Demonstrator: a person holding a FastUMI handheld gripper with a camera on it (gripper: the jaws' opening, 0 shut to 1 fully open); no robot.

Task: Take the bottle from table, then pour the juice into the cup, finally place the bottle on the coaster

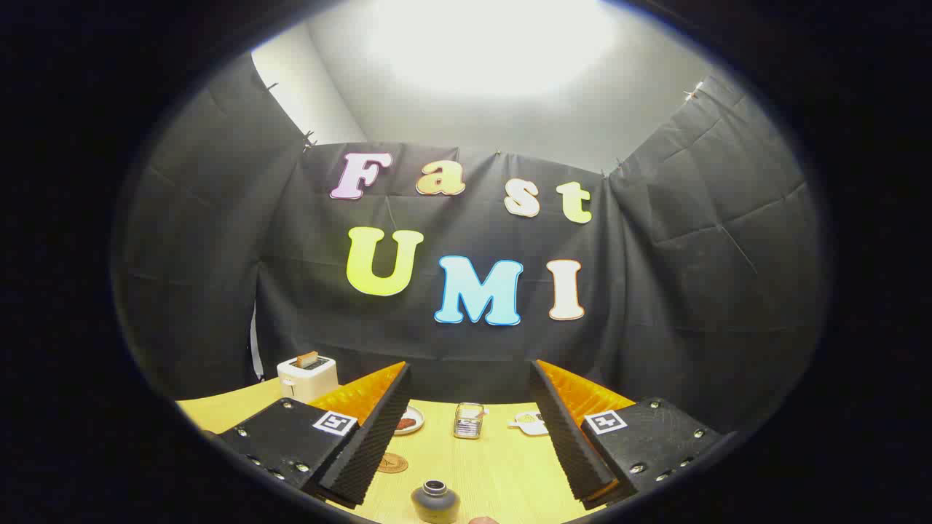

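The table (502, 466) is pale wood with fine straight grain, matt. The dark bottle (435, 502) between the spread, empty fingers of the gripper (466, 444) looks like glazed ceramic with a dull sheen. The cup (468, 421) is clear glass. The coaster (392, 463) looks like cork. The toaster (308, 377) is smooth white plastic. The gripper's pads (368, 437) are ribbed and rough.

Gripper (466, 429) raised, fingers (364, 437) spread wide, holding nothing

A white toaster (308, 376) holding a toast slice stands far left on the bench (502, 473); a small plate (409, 421) lies nearer, to its right.
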